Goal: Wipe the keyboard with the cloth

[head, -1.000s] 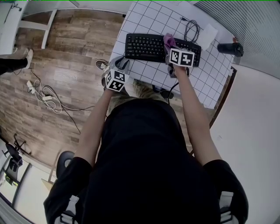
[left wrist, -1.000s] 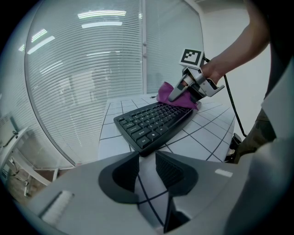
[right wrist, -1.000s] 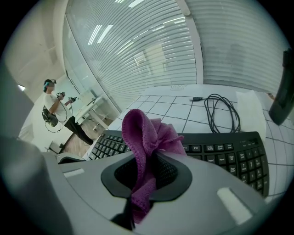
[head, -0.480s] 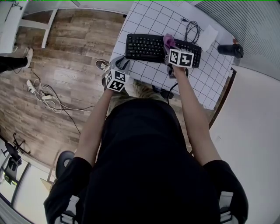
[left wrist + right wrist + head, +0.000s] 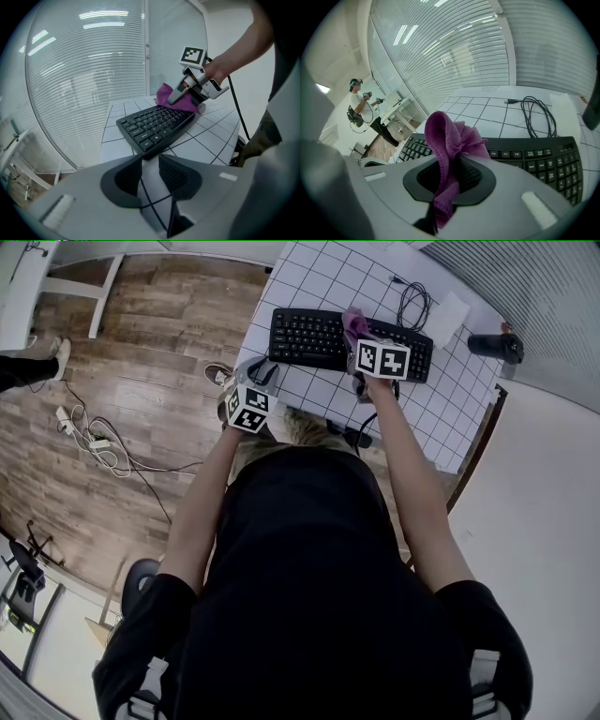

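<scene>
Magenta knitted cloth [image 5: 449, 140], bunched into an upright fold, is clamped between the two jaws of my right gripper [image 5: 451, 177]. Its lower end hangs through the gap toward the camera. Directly beyond the fold lies the black curved keyboard [image 5: 534, 157], set lengthwise on a white table ruled with a dark grid [image 5: 314, 395].

In the head view the cloth sits over the keyboard's middle, a little toward its right half. In the left gripper view the fabric's lower edge meets the key rows there.

My left gripper [image 5: 150, 176] is held low at the table's near left edge, pointing at the keyboard's left end. Its jaws stand slightly apart with nothing between them; only gridded tabletop shows through the gap.

Behind the keyboard lie a coiled black cable [image 5: 536, 115] and a white sheet of paper [image 5: 446, 315]. A dark cylindrical bottle [image 5: 492, 345] lies near the table's right edge. Wood-plank floor [image 5: 141, 362] shows to the left.
</scene>
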`<move>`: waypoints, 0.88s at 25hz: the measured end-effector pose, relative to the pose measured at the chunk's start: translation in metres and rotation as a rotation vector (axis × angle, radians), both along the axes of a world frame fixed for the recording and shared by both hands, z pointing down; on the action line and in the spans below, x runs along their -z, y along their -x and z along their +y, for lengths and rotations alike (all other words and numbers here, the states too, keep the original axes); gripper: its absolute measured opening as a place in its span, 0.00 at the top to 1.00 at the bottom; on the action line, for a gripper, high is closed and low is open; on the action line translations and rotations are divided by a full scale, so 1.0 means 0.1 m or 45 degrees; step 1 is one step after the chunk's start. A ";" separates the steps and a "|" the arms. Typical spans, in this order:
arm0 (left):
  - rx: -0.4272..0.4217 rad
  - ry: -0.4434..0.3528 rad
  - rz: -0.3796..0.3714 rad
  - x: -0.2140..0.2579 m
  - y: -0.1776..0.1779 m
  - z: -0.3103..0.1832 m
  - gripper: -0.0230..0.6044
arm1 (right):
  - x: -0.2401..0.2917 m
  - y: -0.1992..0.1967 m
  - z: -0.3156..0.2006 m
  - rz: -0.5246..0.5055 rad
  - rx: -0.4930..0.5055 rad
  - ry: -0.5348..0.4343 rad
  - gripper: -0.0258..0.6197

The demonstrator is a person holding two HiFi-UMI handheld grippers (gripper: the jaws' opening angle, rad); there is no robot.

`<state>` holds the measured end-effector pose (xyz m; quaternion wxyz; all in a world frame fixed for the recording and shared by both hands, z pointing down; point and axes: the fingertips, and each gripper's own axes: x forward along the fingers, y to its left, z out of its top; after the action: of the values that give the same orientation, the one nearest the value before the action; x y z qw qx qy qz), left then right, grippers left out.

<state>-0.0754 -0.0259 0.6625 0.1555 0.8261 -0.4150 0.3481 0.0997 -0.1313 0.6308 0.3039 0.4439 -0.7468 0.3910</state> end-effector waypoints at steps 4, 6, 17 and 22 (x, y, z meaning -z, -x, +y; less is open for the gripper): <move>0.000 0.001 -0.003 -0.01 0.00 0.01 0.78 | -0.01 0.05 0.01 -0.006 0.024 0.000 0.86; 0.001 0.000 -0.002 -0.01 0.00 0.00 0.78 | -0.01 0.10 0.01 -0.008 0.036 -0.001 0.86; 0.000 -0.002 -0.004 0.00 0.00 0.01 0.78 | 0.00 0.16 0.01 -0.010 0.046 0.002 0.86; -0.001 -0.003 -0.003 0.00 0.00 0.01 0.78 | 0.00 0.30 0.04 -0.020 0.091 -0.001 0.86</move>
<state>-0.0756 -0.0253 0.6627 0.1541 0.8260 -0.4154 0.3485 0.0700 -0.1272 0.6312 0.3116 0.4140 -0.7648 0.3829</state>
